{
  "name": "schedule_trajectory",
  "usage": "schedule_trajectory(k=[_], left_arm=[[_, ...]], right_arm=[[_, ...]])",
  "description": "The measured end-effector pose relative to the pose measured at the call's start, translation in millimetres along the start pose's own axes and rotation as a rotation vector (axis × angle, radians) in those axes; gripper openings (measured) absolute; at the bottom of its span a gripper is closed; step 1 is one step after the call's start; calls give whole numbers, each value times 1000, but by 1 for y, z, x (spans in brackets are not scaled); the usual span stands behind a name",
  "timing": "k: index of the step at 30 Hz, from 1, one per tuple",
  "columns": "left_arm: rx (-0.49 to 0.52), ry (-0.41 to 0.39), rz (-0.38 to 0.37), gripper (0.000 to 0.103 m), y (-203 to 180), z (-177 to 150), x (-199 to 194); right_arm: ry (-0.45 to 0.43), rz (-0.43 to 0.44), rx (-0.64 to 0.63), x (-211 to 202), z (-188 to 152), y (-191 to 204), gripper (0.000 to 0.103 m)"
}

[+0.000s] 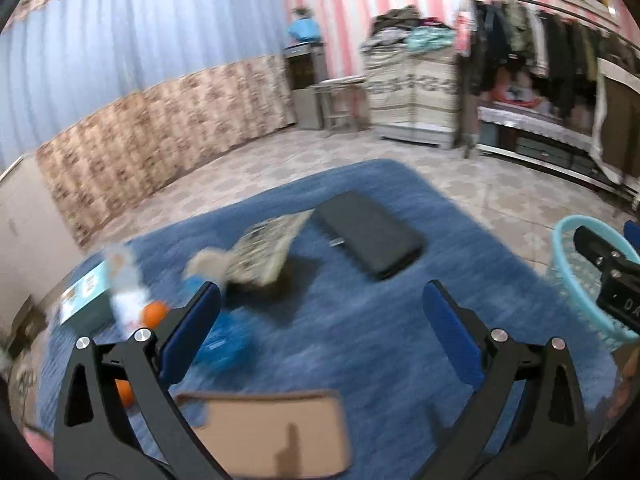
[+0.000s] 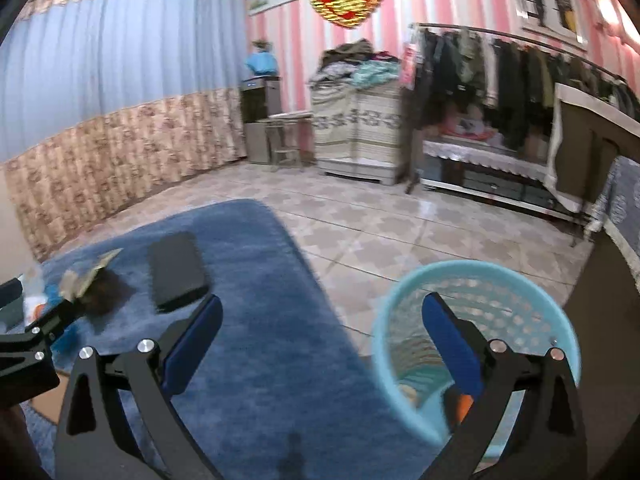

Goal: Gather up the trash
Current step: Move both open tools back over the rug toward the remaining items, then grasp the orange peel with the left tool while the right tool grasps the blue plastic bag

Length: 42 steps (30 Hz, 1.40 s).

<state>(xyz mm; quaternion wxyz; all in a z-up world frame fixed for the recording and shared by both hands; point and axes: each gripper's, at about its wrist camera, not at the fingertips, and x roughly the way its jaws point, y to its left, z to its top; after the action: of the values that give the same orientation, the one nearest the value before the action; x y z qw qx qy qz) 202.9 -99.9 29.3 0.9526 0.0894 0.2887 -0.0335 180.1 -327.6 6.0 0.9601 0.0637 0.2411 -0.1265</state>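
Note:
My left gripper (image 1: 320, 304) is open and empty above the blue rug (image 1: 360, 320). Trash lies on the rug: a brown cardboard piece (image 1: 276, 432) just below the gripper, a blue wrapper (image 1: 226, 344), an orange fruit (image 1: 154, 314), a patterned paper with a crumpled wad (image 1: 260, 252), and a plastic bottle (image 1: 128, 292). My right gripper (image 2: 322, 320) is open and empty, its right finger (image 2: 448, 344) over the light-blue trash basket (image 2: 404, 292), which holds some trash with an orange piece (image 2: 460, 404). The basket also shows in the left wrist view (image 1: 568, 276).
A black flat case (image 1: 368, 236) lies on the rug, also in the right wrist view (image 2: 176, 268). A teal box (image 1: 86, 300) sits at the rug's left edge. Tiled floor (image 2: 380, 232), a covered cabinet (image 2: 356, 132) and a clothes rack (image 2: 500, 80) stand beyond.

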Motion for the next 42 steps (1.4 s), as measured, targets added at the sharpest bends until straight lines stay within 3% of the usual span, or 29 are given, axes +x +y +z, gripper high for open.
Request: schedule_trajectory(k=[6,11,15,21,29,38,42], left_arm=[[-158,72,109,98,79,-26,-2],[-230,81,186,98,130,-47,-1],[-299,111,183,97,161,-61,8],[-325,169,209,97,192,-82,24],[-356,209,212,95,213,-105,45],[-315,222,162,64,205,-104,62],[-312,196,127,39,203,-101,61]], right_arm=[[1,109,-42,-6,-10,48,98],[25,149,-121,-2,-22,87,98],[39,171,-165,2,-27,112,98],[98,226,-127,15,-30,128,98],[127,230,-191,28,-34,156,98],[166,272,-182,32,-40,176,98],[185,323,-173,32,-45,192,98]])
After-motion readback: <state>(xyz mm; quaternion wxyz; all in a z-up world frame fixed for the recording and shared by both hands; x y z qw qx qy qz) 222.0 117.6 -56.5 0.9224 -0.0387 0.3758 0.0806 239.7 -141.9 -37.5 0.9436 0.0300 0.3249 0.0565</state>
